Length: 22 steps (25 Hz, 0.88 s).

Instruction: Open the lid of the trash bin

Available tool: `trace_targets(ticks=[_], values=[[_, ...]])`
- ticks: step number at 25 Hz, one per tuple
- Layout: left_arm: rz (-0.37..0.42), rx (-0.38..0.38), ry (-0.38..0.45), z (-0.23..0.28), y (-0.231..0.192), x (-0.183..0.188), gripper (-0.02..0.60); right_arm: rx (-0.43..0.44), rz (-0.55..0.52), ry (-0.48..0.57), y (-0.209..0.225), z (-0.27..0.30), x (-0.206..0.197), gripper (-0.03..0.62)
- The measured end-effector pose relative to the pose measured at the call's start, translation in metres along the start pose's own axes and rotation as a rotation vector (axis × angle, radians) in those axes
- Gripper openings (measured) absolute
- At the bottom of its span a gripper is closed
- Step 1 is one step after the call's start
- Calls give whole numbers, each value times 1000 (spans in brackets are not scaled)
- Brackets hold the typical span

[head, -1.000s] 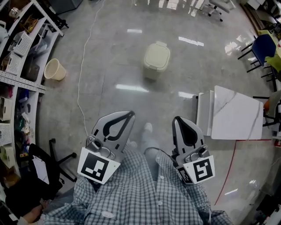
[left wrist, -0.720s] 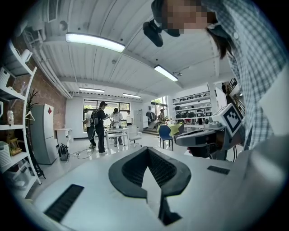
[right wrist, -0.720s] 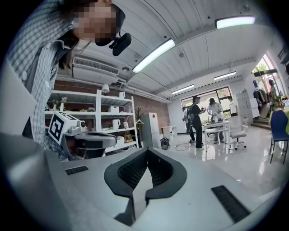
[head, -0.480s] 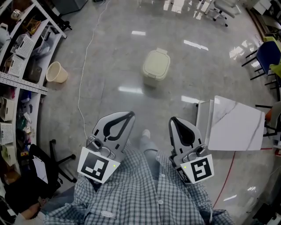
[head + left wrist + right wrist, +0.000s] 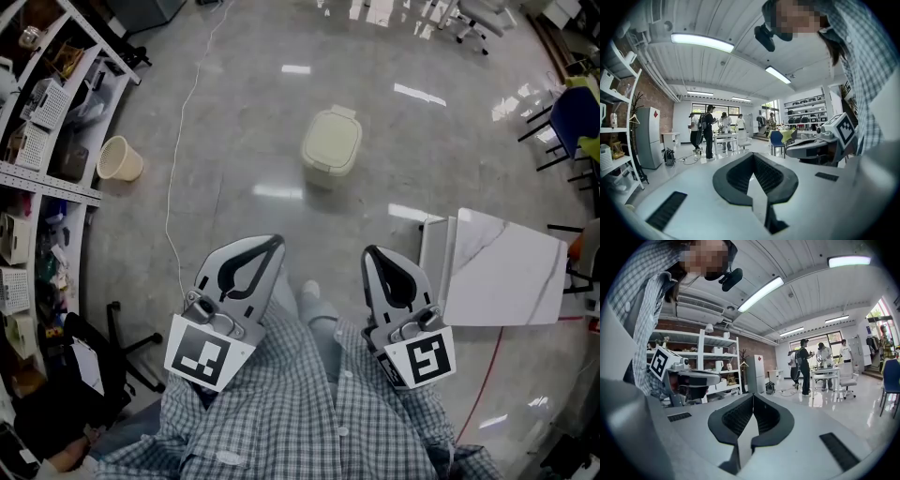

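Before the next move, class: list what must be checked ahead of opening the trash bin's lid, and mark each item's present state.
1. Cream plastic trash bin upright and in the head view: ok.
2. Its lid shut, with nothing resting on it: ok.
3. Left hand-held gripper empty, jaws together: ok.
4. Right hand-held gripper empty, jaws together: ok.
5. Grippers within reach of the lid: not ok. Both are held close to the checked shirt, and the bin stands well ahead.
6. How the lid unlatches: cannot tell.
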State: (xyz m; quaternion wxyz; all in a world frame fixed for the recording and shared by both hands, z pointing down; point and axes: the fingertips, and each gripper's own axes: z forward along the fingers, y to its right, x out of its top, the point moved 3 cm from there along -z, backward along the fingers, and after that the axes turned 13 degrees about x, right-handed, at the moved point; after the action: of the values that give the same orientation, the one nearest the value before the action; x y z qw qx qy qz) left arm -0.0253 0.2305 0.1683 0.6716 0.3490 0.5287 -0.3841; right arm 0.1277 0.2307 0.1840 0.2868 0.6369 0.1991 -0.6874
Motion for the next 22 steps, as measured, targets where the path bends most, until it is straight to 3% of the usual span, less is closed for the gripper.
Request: trace_targets(ticks=[10, 22], values=[[53, -66, 17, 39, -26, 0, 5, -71, 83, -6, 26, 24, -7, 17], [72, -133, 25, 103, -102, 8, 5, -147, 139, -31, 63, 99, -1, 17]])
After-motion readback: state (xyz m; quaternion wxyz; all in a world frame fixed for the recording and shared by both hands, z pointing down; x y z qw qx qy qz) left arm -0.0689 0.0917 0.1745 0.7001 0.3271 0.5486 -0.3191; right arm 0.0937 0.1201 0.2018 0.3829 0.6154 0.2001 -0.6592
